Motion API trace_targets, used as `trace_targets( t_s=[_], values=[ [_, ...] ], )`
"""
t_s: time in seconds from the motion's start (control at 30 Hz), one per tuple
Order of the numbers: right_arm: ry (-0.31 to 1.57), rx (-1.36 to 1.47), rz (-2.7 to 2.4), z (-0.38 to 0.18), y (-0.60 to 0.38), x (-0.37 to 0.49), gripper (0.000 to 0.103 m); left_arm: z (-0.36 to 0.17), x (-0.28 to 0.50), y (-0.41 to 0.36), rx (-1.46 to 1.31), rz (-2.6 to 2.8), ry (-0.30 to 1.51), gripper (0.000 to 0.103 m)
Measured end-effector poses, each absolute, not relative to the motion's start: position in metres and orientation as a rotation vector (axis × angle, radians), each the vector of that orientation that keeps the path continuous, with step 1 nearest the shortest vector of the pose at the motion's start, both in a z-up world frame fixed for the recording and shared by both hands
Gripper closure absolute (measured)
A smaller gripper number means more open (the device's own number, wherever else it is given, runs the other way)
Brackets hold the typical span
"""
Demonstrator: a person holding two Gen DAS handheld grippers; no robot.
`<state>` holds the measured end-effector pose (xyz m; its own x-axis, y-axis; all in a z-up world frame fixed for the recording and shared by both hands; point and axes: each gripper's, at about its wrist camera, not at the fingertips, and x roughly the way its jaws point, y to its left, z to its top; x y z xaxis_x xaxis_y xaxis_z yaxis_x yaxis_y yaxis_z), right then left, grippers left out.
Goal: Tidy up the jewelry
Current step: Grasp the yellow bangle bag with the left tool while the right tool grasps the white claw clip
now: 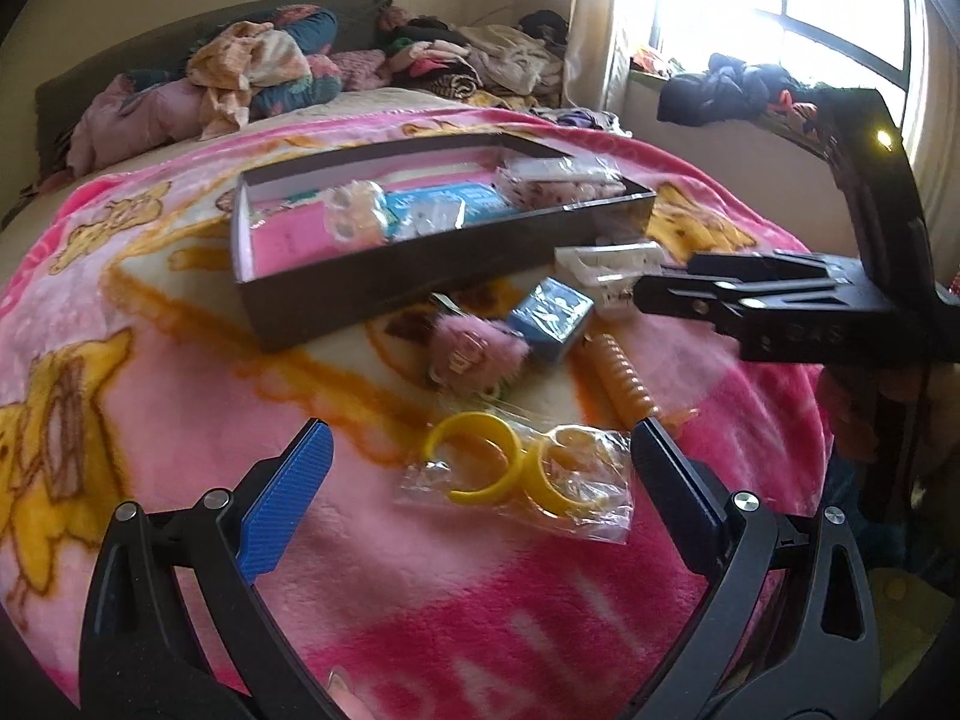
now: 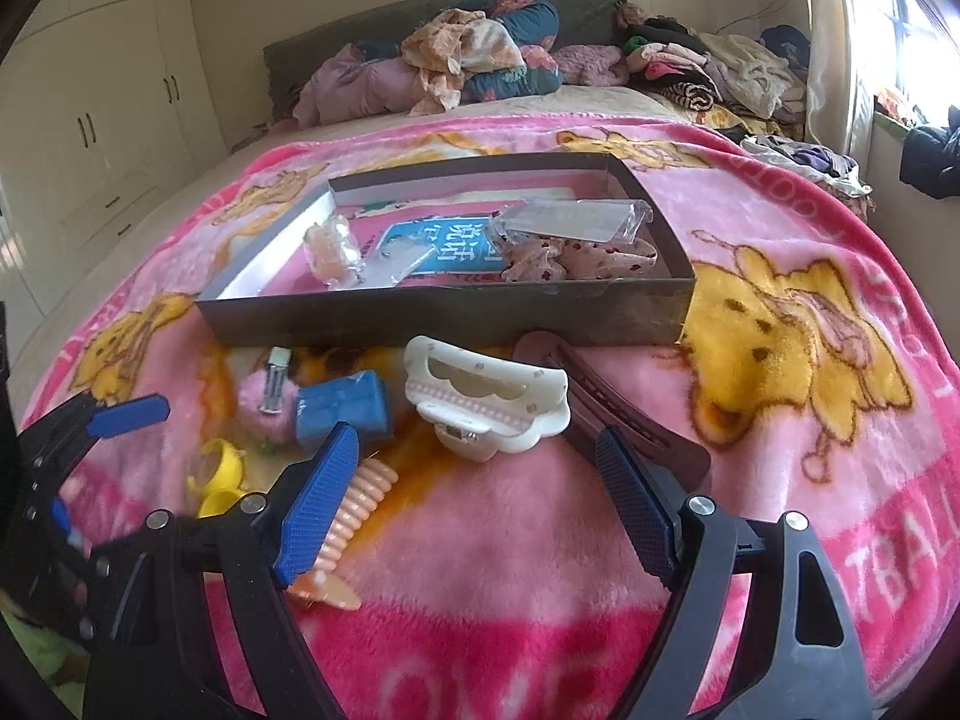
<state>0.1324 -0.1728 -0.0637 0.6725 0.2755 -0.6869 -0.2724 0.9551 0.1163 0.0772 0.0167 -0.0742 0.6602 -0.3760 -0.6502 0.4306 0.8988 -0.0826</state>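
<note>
I am holding the left gripper (image 1: pixel 480 480) over the pink blanket (image 1: pixel 180 420) on the bed, its fingers (image 1: pixel 288 504) standing wide apart with nothing between the pads. Lying just ahead of them, toward twelve o'clock in the left wrist view, is a clear bag of yellow bangles (image 1: pixel 516 474), resting on the blanket and touching neither finger. Beyond it I am seeing a pink fuzzy piece (image 1: pixel 474 348), a small blue box (image 1: pixel 552 315) at about one o'clock from it, and a ribbed peach hair clip (image 1: pixel 624 378) running toward five o'clock from the box.

I am holding the right gripper (image 2: pixel 480 492) with its fingers (image 2: pixel 318 510) also well apart and empty. Ahead of them at twelve o'clock, in the right wrist view, a white hair claw (image 2: pixel 486 402) is sitting on the blanket, with a dark brown clip (image 2: pixel 630 414) just beside it at three o'clock. The ribbed peach clip is lying partly behind the left finger of this gripper.

Farther on at twelve o'clock, the dark open box (image 2: pixel 444 312) is sitting on the blanket, already holding several packets, a spotted fabric piece (image 2: pixel 576 258) and a blue card (image 2: pixel 444 246).
</note>
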Motion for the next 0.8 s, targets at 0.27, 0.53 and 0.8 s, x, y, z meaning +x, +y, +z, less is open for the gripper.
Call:
trace_targets(
  t_s=[0.27, 0.53, 0.8],
  values=[
    [0.783, 0.004, 0.282, -0.071, -0.169, 0.15, 0.03, -0.09, 0.082, 0.001, 0.141, -0.475, 0.75, 0.012],
    [0.792, -0.015, 0.295, -0.076, -0.162, 0.16, 0.037, -0.091, 0.089, -0.002, 0.125, -0.508, 0.766, 0.02],
    [0.78, -0.004, 0.313, -0.076, -0.162, 0.158, 0.044, -0.09, 0.088, -0.009, 0.146, -0.521, 0.771, 0.039]
  ],
)
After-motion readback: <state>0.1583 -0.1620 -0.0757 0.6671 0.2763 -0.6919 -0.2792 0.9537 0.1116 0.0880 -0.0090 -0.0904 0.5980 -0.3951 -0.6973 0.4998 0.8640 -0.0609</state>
